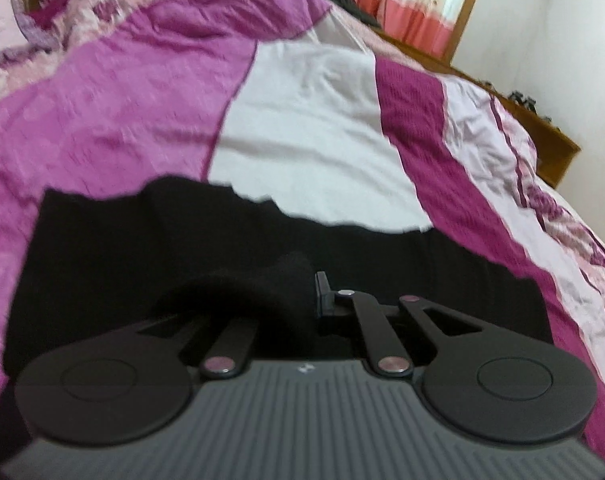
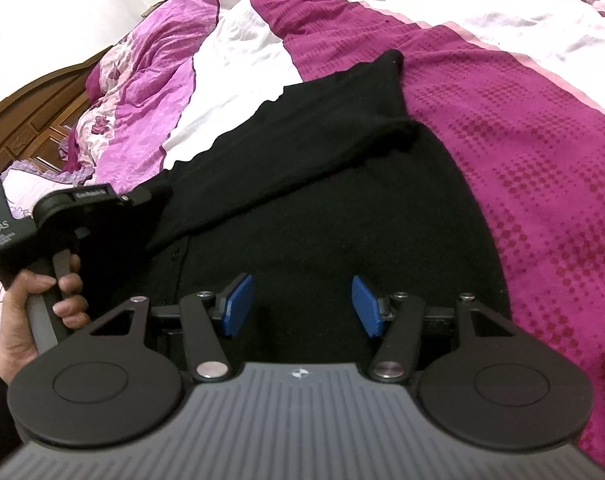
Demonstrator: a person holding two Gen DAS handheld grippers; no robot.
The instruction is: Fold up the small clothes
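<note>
A black knit garment (image 2: 342, 208) lies flat on the bed, with small buttons near its left side. One long fold of it, perhaps a sleeve (image 2: 286, 152), runs diagonally from the upper right to my left gripper (image 2: 140, 197), which is shut on its end and held by a hand (image 2: 34, 312). In the left wrist view the black garment (image 1: 142, 240) bunches up between the fingers of the left gripper (image 1: 298, 294), hiding the left finger. My right gripper (image 2: 302, 306) hovers over the garment's lower part, blue pads (image 2: 238, 304) wide apart and nothing between them.
The bedspread (image 2: 522, 140) has magenta, pink and white panels and is wrinkled. A wooden headboard (image 2: 30, 120) stands at the left. A wooden bed frame (image 1: 542, 132) and pink-and-white curtains (image 1: 414, 0) lie beyond the bed's far side.
</note>
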